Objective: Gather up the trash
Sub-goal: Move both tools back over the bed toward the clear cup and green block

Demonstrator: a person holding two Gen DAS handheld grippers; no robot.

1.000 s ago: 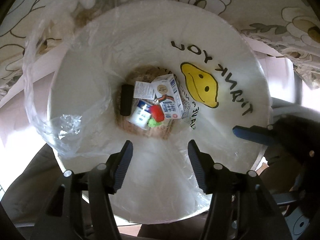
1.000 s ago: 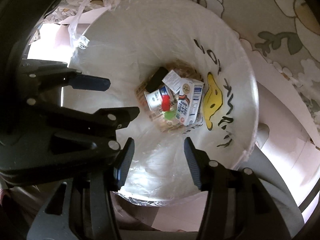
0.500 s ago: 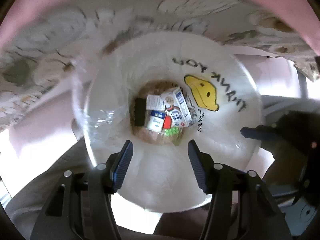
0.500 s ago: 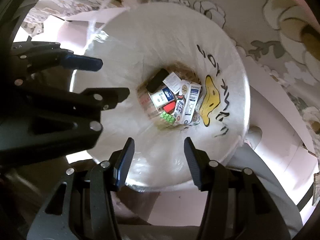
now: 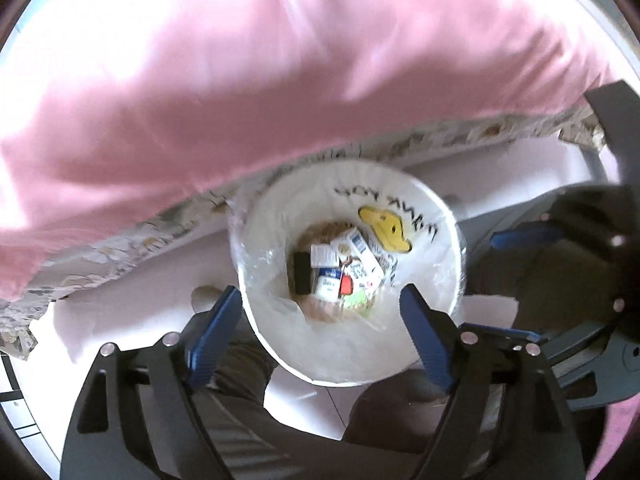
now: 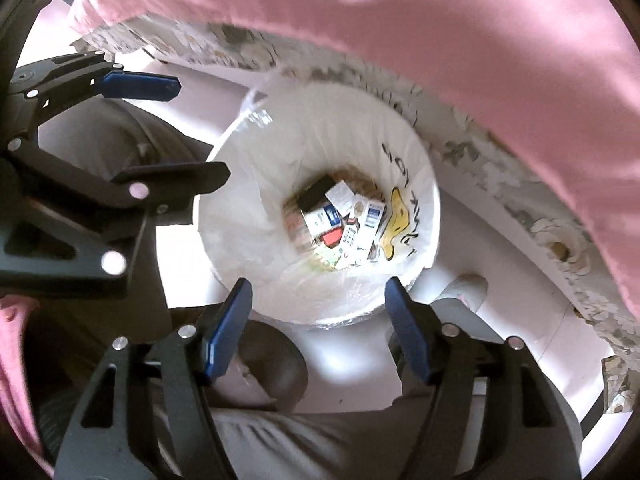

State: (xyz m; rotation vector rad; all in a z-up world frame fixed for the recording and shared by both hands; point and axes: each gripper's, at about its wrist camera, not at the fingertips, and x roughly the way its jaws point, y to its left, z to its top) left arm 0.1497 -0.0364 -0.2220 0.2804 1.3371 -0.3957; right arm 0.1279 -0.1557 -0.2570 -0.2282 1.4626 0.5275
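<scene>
A white trash bin [image 5: 436, 296] lined with a plastic bag printed "THANK YOU" and a yellow smiley [image 5: 384, 229] stands below both grippers. Inside lie several pieces of trash: small cartons [image 5: 358, 254], a black block [image 5: 302, 274], a red piece [image 5: 345, 285] and a green piece. The bin also shows in the right wrist view [image 6: 248, 216], with the trash [image 6: 340, 220] at its bottom. My left gripper [image 5: 320, 326] is open and empty above the bin's near rim. My right gripper [image 6: 318, 322] is open and empty too. The left gripper shows at the right view's left side [image 6: 136, 84].
A pink cloth [image 5: 240, 80] over a floral-patterned cover [image 5: 120, 252] hangs at the far side, just beyond the bin. The pink cloth fills the upper right of the right wrist view [image 6: 500, 40]. The person's grey-trousered legs [image 6: 320, 440] are below the grippers.
Both grippers have pulled up and back from the bin, so it looks smaller and the pink cloth has come into view. Both stay open and empty.
</scene>
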